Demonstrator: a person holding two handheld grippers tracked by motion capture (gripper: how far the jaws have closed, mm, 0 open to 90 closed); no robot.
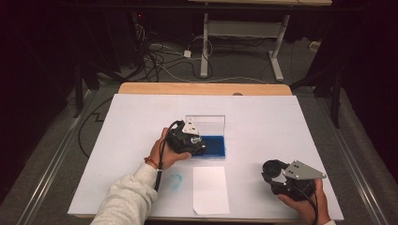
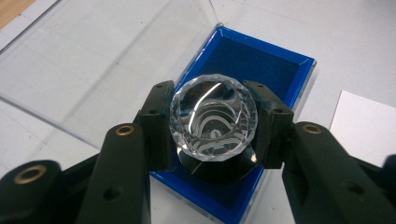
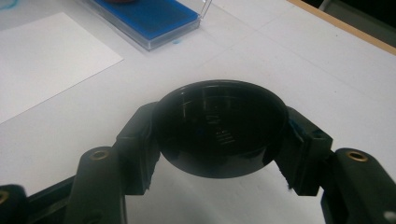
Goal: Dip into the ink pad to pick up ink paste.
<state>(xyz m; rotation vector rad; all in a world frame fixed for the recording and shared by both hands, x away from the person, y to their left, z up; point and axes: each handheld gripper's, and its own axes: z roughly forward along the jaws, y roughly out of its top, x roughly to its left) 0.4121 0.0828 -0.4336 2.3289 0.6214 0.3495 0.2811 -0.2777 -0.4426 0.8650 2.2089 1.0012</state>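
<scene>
My left gripper (image 2: 212, 123) is clamped on a faceted crystal stamp (image 2: 214, 119), one jaw on each side of its clear round top, its dark round base hanging just above the blue ink pad (image 2: 275, 65). In the high view the left gripper (image 1: 190, 139) sits over the left part of the pad (image 1: 213, 146), near the middle of the white sheet covering the table (image 1: 263, 117). The pad's clear lid (image 1: 206, 124) stands open behind it, toward the far edge.

My right gripper (image 3: 219, 133) is closed around a black round cap (image 3: 219, 128), hollow side facing the camera. In the high view that gripper (image 1: 281, 180) is held near the near-right corner, well apart from the pad.

A small white paper (image 1: 210, 190) lies at the near edge, just below the pad, unmarked as far as I can see. A faint blue smudge (image 1: 175, 181) sits on the sheet left of it.

My reading: cap off, lid open, stamp at the pad. Whether the base has touched ink, I cannot tell. Left: ink it, press on the paper, recap, shut the lid.
</scene>
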